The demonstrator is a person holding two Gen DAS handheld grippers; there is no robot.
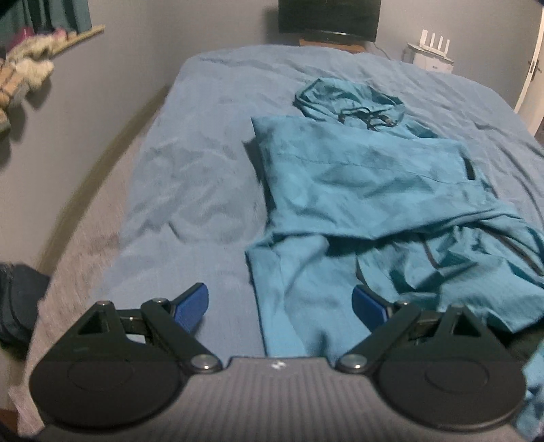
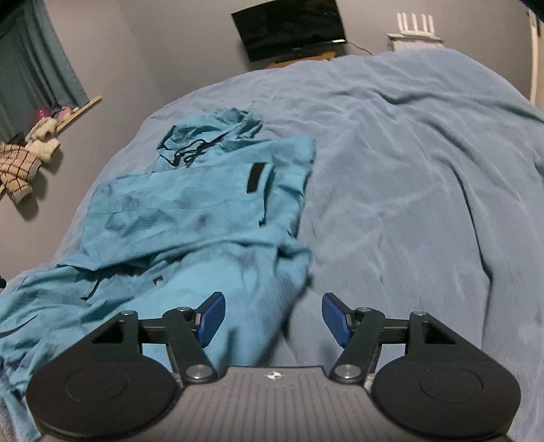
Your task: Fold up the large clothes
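A teal hooded jacket (image 1: 360, 190) lies on the blue bedspread (image 1: 204, 142), hood with dark drawstrings at the far end, sleeves folded across the body, its near hem rumpled. My left gripper (image 1: 280, 306) is open and empty, just above the jacket's near left corner. In the right wrist view the jacket (image 2: 190, 217) lies to the left, with a black pocket strip on its chest. My right gripper (image 2: 273, 318) is open and empty, over the jacket's near right edge, where it meets the bedspread (image 2: 408, 190).
A dark TV (image 1: 328, 17) stands past the bed's far end, a white router (image 1: 433, 51) beside it. The grey wall (image 1: 112, 88) runs along the bed's left side. Plush toys (image 2: 40, 136) hang at a shelf by the curtain.
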